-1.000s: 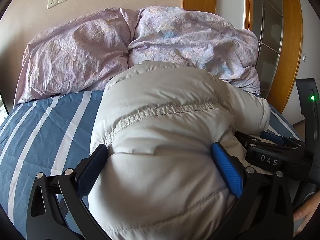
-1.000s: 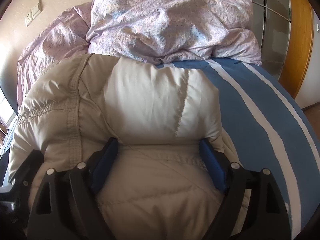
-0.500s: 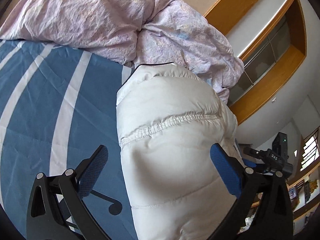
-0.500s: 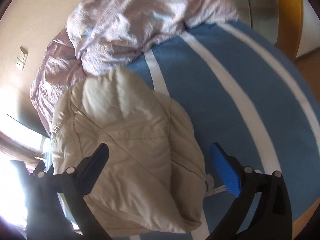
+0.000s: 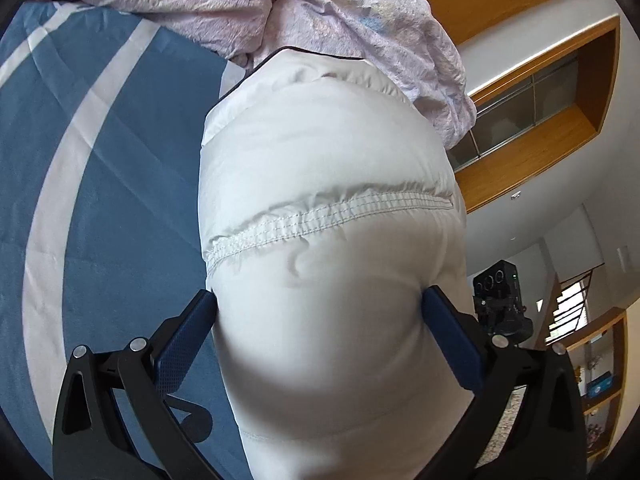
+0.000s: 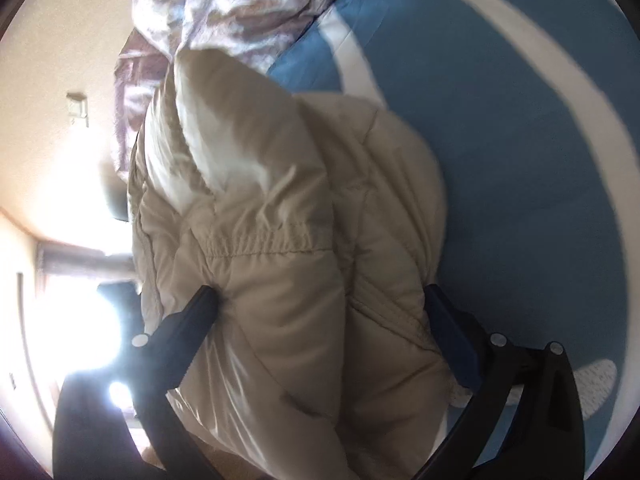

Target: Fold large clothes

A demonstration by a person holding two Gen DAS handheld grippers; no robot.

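Note:
A puffy cream down jacket (image 5: 328, 184) is bundled up and lifted above the blue striped bed. My left gripper (image 5: 320, 316) has both blue pads pressed into the jacket's bulk, one on each side, and holds it. My right gripper (image 6: 320, 308) grips the same jacket (image 6: 288, 240) from its other side, with the fingers sunk into the padding. A stitched elastic seam runs across the jacket in both views. The jacket's lower part is hidden behind the grippers.
The bed (image 5: 100, 184) has a blue sheet with white stripes. A crumpled lilac duvet (image 5: 312, 4) lies at the head of the bed. A wooden-framed cabinet (image 5: 532, 92) and a black camera on a stand (image 5: 500, 300) are at the right. A bright window (image 6: 80, 320) is at the left.
Both grippers have tilted and risen with the jacket, lifting it off the bed. They opened wide half a second ago and have closed onto the bundle again.

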